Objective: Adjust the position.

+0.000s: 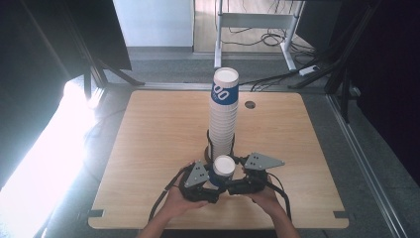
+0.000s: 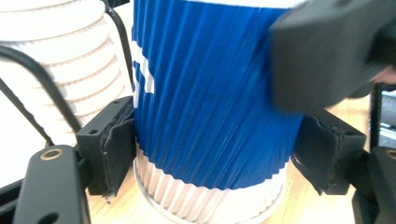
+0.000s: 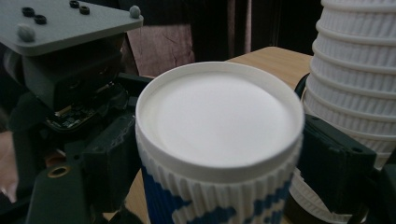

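Stack [image 1: 222,116] (ribbed white cups) just behind blue cup [image 1: 223,168].

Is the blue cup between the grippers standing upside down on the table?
Yes, the blue cup rests with its wide rim down on the wooden table, and its closed white base faces up in the right gripper view.

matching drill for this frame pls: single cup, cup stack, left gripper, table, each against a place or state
1. single blue cup
2. cup stack
3. left gripper
4. table

a. pale wood, bears everything
b. upside down between both grippers
c. tall, behind the single cup
d. jaws clamped on the cup's ribbed wall

Pairs: 1-b, 2-c, 3-d, 4-a
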Motion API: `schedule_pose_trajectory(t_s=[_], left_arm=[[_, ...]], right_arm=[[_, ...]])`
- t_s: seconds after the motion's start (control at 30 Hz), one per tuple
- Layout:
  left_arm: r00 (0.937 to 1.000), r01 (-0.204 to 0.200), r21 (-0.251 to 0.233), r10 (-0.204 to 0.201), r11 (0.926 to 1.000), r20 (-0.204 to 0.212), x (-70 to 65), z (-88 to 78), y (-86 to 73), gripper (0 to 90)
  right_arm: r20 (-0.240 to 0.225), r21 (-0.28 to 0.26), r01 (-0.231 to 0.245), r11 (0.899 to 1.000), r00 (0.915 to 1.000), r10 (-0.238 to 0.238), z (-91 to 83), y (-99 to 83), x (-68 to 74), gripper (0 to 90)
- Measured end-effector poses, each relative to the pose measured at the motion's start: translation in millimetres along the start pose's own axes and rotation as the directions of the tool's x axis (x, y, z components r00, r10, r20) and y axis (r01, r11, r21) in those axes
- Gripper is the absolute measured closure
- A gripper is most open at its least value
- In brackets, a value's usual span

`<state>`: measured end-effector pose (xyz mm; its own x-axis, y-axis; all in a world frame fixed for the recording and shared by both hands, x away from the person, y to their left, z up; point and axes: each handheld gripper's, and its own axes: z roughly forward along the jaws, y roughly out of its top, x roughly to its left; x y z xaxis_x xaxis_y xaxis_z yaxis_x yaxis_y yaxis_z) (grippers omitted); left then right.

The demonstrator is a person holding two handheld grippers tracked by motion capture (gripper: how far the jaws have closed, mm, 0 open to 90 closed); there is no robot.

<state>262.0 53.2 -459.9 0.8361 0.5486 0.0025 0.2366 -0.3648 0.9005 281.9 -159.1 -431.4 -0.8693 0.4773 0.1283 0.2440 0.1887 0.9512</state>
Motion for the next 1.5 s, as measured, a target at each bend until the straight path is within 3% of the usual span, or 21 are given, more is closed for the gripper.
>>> schedule_pose_trajectory(t_s=[0.2,0.4,0.67,0.73,0.77,0.87,0.93,0.97,1.0,1.13,1.27,1.37,1.5], left_arm=[[0.9981,-0.047,0.055,0.049,0.9974,-0.038,2.9,-0.4,-2.8,20.9],[0.9894,-0.118,0.135,0.128,0.9838,-0.069,2.1,3.0,-7.6,20.8],[0.9807,-0.15,0.183,0.169,0.9717,-0.097,0.6,4.9,-10.1,20.9],[0.9721,-0.175,0.204,0.202,0.9631,-0.119,-0.3,4.1,-9.5,20.9],[0.9721,-0.175,0.204,0.202,0.9631,-0.119,-0.3,4.1,-9.5,20.9],[0.9594,-0.208,0.231,0.244,0.9505,-0.141,-2.7,4.1,-9.0,20.9],[0.9455,-0.242,0.257,0.287,0.9356,-0.155,-7.5,5.8,-8.8,20.9],[0.9455,-0.242,0.257,0.287,0.9356,-0.155,-7.5,5.8,-8.8,20.9],[0.941,-0.253,0.263,0.3,0.9311,-0.157,-9.2,6.6,-8.9,20.9],[0.9209,-0.298,0.292,0.354,0.9089,-0.163,-15.6,9.5,-8.8,20.8],[0.8964,-0.344,0.313,0.409,0.8852,-0.171,-22.9,11.5,-8.6,20.7],[0.892,-0.352,0.321,0.419,0.8792,-0.169,-24.7,11.6,-8.0,20.7],[0.8918,-0.355,0.316,0.42,0.88,-0.168,-25.1,11.4,-8.0,20.5]], right_arm=[[-0.016,0.015,0.001,1.0,0.9999,-0.001,-7.9,0.6,-4.0,17.8],[-0.02,0.046,0.0,0.999,0.9998,0.001,-11.2,-1.7,-7.8,17.2],[-0.021,0.079,0.002,0.997,0.9998,-0.001,-10.9,-5.8,-11.7,16.8],[-0.03,0.096,0.003,0.995,0.9995,0.0,-10.9,-6.5,-12.2,16.2],[-0.033,0.102,0.003,0.995,0.9994,0.0,-10.8,-6.8,-12.2,16.0],[-0.042,0.121,0.005,0.993,0.9991,0.0,-9.4,-8.0,-12.0,15.3],[-0.047,0.145,0.002,0.989,0.9989,0.005,-6.2,-10.2,-12.2,14.6],[-0.047,0.145,0.002,0.989,0.9989,0.005,-6.2,-10.2,-12.2,14.6],[-0.046,0.161,0.0,0.987,0.9989,0.008,-3.6,-11.7,-12.7,14.4],[-0.051,0.182,-0.008,0.983,0.9986,0.017,0.4,-13.8,-12.7,14.6],[-0.061,0.208,-0.006,0.978,0.9979,0.019,5.4,-17.5,-13.4,16.9],[-0.072,0.211,-0.009,0.977,0.9971,0.025,6.6,-18.8,-13.6,18.8],[-0.09,0.216,-0.013,0.976,0.9954,0.033,7.7,-20.3,-13.8,23.9]])
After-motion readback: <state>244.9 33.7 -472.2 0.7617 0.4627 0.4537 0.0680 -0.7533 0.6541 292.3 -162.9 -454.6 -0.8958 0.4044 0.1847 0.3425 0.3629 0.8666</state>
